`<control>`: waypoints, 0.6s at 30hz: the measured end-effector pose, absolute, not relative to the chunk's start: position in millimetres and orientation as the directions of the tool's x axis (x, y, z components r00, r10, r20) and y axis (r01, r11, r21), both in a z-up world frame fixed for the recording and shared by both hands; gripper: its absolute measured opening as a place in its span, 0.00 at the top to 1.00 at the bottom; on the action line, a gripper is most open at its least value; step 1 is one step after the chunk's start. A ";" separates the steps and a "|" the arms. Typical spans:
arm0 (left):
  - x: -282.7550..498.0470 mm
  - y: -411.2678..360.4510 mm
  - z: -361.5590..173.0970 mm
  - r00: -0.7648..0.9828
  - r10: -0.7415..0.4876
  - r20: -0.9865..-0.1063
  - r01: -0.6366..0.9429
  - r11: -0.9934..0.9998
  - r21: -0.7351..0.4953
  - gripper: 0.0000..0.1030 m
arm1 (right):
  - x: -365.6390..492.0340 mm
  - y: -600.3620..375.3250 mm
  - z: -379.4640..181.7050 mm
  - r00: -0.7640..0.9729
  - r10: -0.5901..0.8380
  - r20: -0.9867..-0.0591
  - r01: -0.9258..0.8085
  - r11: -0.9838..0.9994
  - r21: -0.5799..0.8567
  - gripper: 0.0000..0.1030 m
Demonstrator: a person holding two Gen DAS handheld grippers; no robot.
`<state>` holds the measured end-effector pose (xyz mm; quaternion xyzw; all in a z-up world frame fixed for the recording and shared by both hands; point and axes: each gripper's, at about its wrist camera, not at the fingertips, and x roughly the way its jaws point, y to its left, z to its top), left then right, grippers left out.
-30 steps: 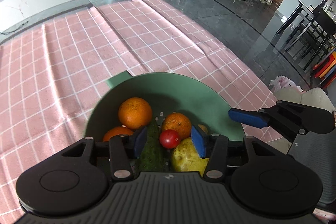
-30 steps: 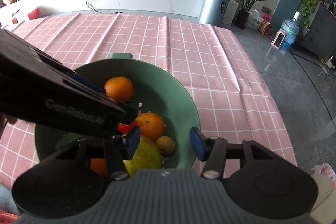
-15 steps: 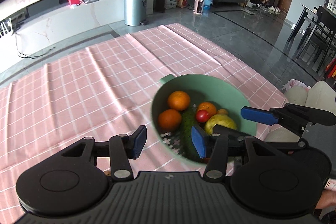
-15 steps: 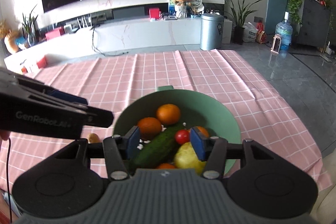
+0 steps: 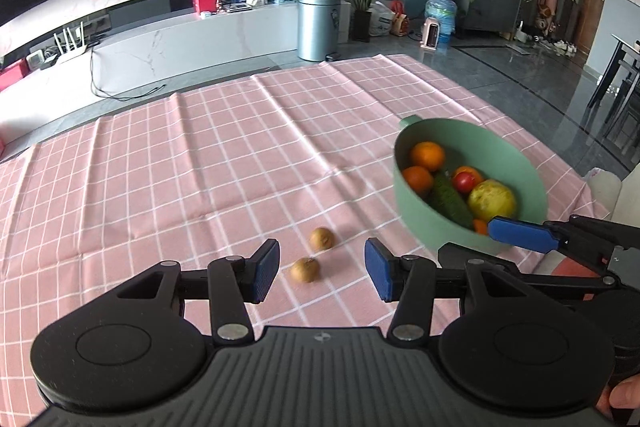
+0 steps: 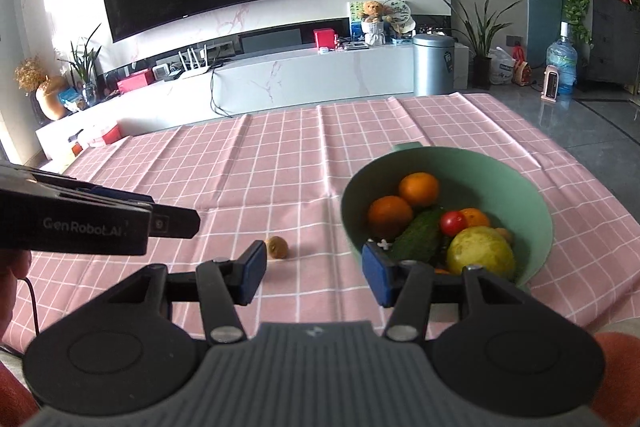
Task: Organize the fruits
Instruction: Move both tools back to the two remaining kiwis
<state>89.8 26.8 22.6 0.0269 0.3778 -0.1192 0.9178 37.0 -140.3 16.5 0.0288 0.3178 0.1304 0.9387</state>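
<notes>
1. A green bowl [image 5: 412, 211] sits near the right edge of a pink checked tablecloth [image 5: 200, 167], its tab handle [image 5: 408, 121] pointing away from the cameras.
2. Inside, a dark cucumber [image 6: 416, 233] lies on a diagonal among oranges [image 6: 419, 189], a tomato [image 6: 453, 221] and a yellow-green fruit [image 6: 480, 253].
3. Two small brown fruits [image 5: 321, 238] rest on the cloth just left of the bowl; only one shows in the right wrist view.
4. The left gripper [image 5: 321, 271] and right gripper [image 6: 312, 269] hang with fingers spread wide, holding nothing.
5. The right gripper's finger hides the bowl's near rim.

"genrobot.ai" on left hand-held gripper [image 6: 172, 223]
</notes>
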 end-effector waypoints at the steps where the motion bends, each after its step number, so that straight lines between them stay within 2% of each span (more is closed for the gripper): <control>1: 87.0 30.0 19.5 0.690 -0.194 -0.697 0.232 0.972 -0.041 0.43 | 37.2 -136.4 13.5 0.757 0.265 -0.598 -0.229 0.964 0.137 0.51; 7: 84.9 52.0 2.7 0.693 -0.191 -0.695 0.176 0.980 -0.093 0.43 | 40.6 -117.4 -1.4 0.710 0.285 -0.644 -0.245 0.957 0.153 0.51; 15: 95.5 68.0 -22.4 0.649 -0.206 -0.733 0.139 0.979 -0.152 0.44 | 58.3 -101.5 -12.5 0.703 0.275 -0.655 -0.264 0.957 0.118 0.52; 18: 103.8 72.2 -29.4 0.625 -0.231 -0.746 0.124 0.972 -0.198 0.49 | 66.3 -97.8 -18.1 0.694 0.275 -0.666 -0.270 0.956 0.114 0.53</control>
